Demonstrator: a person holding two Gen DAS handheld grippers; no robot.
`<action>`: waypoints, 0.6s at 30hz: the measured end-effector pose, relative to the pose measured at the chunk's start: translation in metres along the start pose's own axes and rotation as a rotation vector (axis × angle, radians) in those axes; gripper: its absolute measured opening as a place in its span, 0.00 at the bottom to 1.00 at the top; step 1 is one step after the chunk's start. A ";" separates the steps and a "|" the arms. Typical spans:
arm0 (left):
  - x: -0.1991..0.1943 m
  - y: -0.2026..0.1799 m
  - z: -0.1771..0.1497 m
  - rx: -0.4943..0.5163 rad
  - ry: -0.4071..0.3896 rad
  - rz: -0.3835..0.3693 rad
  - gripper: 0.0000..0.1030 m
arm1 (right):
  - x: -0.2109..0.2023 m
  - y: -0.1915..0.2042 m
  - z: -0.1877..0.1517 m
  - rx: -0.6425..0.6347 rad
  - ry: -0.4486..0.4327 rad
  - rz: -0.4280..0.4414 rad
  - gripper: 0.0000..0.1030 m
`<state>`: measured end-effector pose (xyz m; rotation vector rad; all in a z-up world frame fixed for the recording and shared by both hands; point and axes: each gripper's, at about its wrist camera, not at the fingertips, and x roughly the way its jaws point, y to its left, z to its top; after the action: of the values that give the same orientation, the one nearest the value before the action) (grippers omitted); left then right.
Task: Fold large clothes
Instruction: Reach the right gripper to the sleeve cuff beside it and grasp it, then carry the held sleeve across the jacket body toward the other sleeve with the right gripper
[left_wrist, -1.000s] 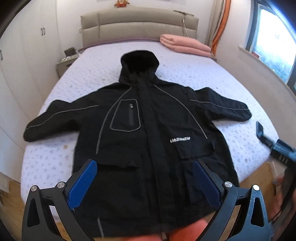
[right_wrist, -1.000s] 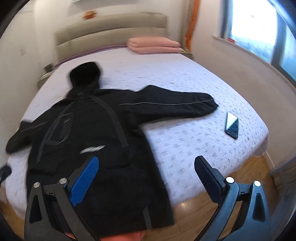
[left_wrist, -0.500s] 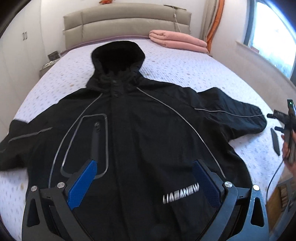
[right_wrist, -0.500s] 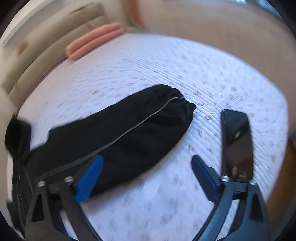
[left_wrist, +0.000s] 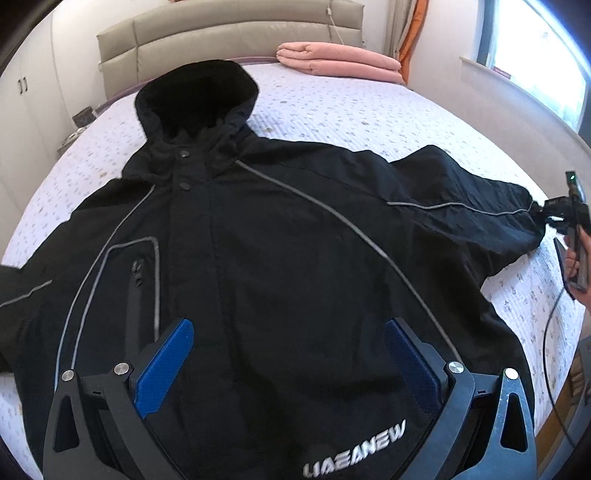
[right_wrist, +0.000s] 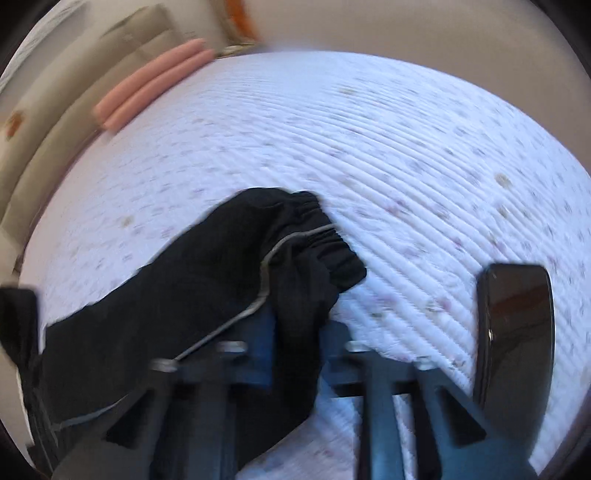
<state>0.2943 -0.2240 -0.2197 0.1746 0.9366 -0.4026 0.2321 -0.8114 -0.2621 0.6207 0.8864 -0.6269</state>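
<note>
A large black hooded jacket (left_wrist: 280, 258) lies spread face up on the bed (left_wrist: 351, 107), hood toward the headboard, sleeves out to both sides. My left gripper (left_wrist: 288, 354) is open and empty, hovering over the jacket's chest. My right gripper (right_wrist: 299, 350) is shut on the jacket's right sleeve (right_wrist: 229, 280) near its elastic cuff (right_wrist: 325, 236); the view is blurred. The right gripper also shows in the left wrist view (left_wrist: 554, 214) at the sleeve's end.
A black phone (right_wrist: 513, 325) lies on the bedspread just right of the cuff. Folded pink bedding (left_wrist: 340, 62) sits by the headboard. A window and wall run along the bed's right side; a nightstand (left_wrist: 74, 129) stands at the left.
My right gripper moved down onto the sleeve end and closed on it. My left gripper moved forward over the jacket's chest and stayed open.
</note>
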 end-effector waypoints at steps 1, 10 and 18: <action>0.004 -0.004 0.003 0.010 -0.001 -0.004 1.00 | -0.012 0.006 -0.002 -0.037 -0.034 -0.011 0.15; 0.049 -0.043 0.034 0.039 -0.009 -0.079 0.99 | -0.025 -0.016 -0.019 -0.055 -0.033 -0.100 0.13; 0.088 -0.064 0.030 0.126 0.119 -0.034 0.98 | -0.011 -0.004 -0.024 -0.097 0.025 -0.166 0.13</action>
<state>0.3367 -0.3149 -0.2721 0.3007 1.0324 -0.4874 0.2119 -0.7941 -0.2660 0.4717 0.9925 -0.7214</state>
